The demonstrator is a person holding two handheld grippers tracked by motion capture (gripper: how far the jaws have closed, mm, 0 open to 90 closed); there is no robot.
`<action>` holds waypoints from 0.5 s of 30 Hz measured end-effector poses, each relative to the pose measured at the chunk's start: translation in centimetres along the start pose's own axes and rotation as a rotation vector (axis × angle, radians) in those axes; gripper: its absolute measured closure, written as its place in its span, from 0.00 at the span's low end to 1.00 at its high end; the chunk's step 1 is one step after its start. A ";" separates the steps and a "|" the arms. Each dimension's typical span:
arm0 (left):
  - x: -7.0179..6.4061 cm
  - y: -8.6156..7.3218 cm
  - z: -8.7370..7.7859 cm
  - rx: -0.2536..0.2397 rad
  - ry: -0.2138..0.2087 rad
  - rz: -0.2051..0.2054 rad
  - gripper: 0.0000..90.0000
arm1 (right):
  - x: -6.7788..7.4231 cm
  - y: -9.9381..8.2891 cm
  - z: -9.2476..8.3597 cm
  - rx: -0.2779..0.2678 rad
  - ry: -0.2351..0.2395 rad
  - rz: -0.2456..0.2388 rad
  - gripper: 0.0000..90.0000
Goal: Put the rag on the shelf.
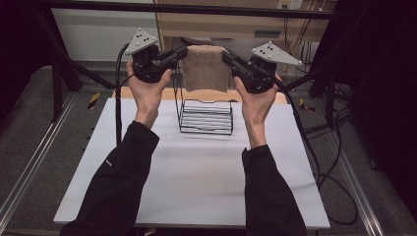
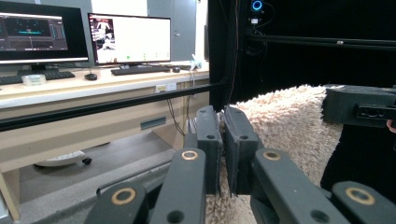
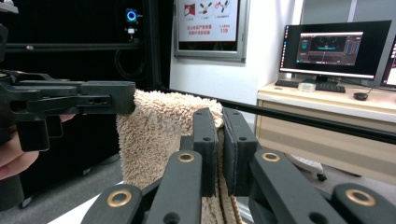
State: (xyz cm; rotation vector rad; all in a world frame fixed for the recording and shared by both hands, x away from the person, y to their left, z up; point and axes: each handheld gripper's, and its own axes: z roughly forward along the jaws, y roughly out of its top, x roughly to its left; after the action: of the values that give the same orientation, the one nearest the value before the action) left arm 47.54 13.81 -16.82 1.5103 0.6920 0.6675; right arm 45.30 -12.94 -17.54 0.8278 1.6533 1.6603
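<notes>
Nearest to us in the high view, our two black sleeves (image 1: pixel 118 182) come up over the white table (image 1: pixel 196 177), bare on its near half. Farther on stands a black wire rack (image 1: pixel 206 117), its flat base on the table and its upright side on the left.

Above and just behind the rack, we hold the beige towel (image 1: pixel 207 68) in the air between the two grippers. Our left gripper (image 1: pixel 183 51) pinches the towel's top left corner and our right gripper (image 1: pixel 227 55) pinches the top right one. In the left gripper view the jaws of the left gripper (image 2: pixel 223 140) stand nearly together with the fluffy cloth (image 2: pixel 285 126) squeezed between the pads; the right gripper view shows the same for the right gripper (image 3: pixel 219 140), clamped on the towel's edge (image 3: pixel 159 135).

The relation that matters for the next move: the towel's top edge runs level from left to right between our hands, and the cloth hangs straight down from it, its lower hem just above the top of the rack's far end. The rack lies below the towel and slightly toward us. Both hands are about equally far from the rack, one on each side, so neither leads. We judge that the towel would have to come toward us and down, with its top edge kept parallel to the rack's width, to land on the rack.

Beyond the towel we see a wooden desk (image 1: pixel 221 24) and dark frame bars (image 1: pixel 196 9).
</notes>
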 end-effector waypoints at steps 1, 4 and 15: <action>0.0 0.1 0.1 0.002 0.003 0.005 0.95 | -0.1 0.0 0.1 -0.001 0.001 0.003 0.95; 0.3 0.3 0.5 -0.003 0.008 0.014 0.95 | -0.3 0.1 0.5 -0.006 -0.003 0.005 0.95; 0.6 1.3 1.4 0.008 0.025 0.028 0.95 | -1.1 0.6 1.4 -0.020 -0.001 0.005 0.95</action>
State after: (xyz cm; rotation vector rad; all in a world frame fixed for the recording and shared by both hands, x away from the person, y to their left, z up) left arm 49.02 13.37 -15.62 1.5237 0.6942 0.7072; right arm 47.07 -12.98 -16.93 0.8237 1.6326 1.6767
